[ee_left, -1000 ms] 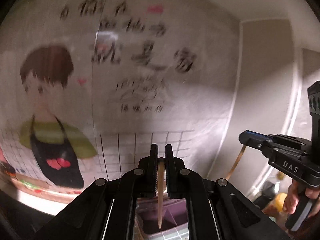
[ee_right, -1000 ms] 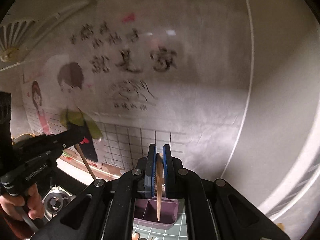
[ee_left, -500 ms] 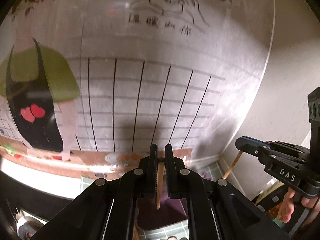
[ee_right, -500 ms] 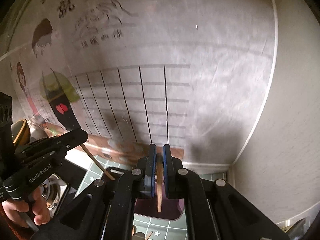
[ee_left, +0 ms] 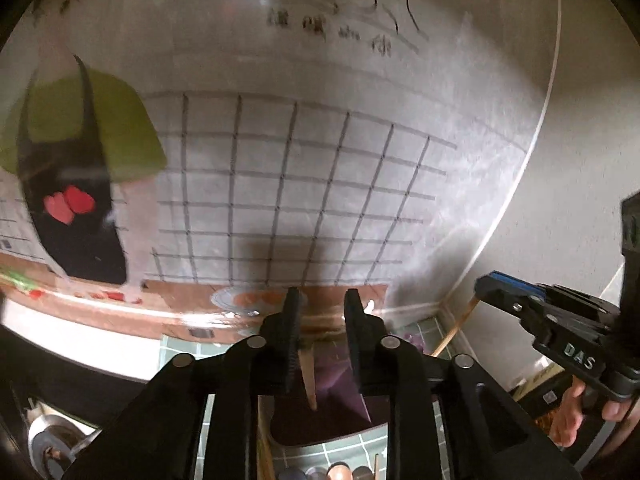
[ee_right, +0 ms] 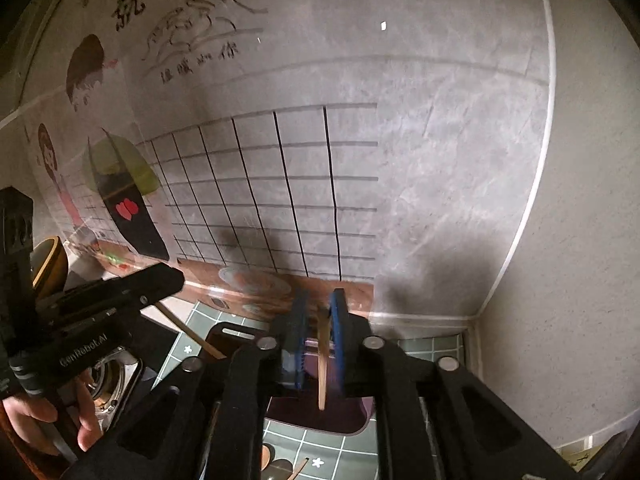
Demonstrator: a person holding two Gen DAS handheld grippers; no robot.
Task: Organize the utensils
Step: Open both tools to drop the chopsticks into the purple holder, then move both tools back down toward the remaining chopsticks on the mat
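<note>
My left gripper [ee_left: 319, 308] stands open above a purple holder [ee_left: 320, 416]. A wooden chopstick [ee_left: 309, 380] hangs point down between its fingers, over the holder. My right gripper [ee_right: 318, 308] is open too, with another wooden chopstick [ee_right: 322, 372] leaning by its right blue pad [ee_right: 337, 344], over the same purple holder [ee_right: 320, 414]. Each gripper shows in the other's view: the right one [ee_left: 486, 282] with its chopstick [ee_left: 454, 332], the left one [ee_right: 176, 278] with its chopstick [ee_right: 188, 332].
A wall with a cartoon sticker [ee_left: 72, 184] and grid lines stands right behind the holder. A green tiled counter [ee_right: 424, 346] lies below. More utensil ends [ee_left: 336, 472] lie at the near edge. A stove burner [ee_right: 108, 376] is at the left.
Both grippers have tilted down toward the counter and the purple holder. Both sets of jaws have opened, loosening the chopsticks they held.
</note>
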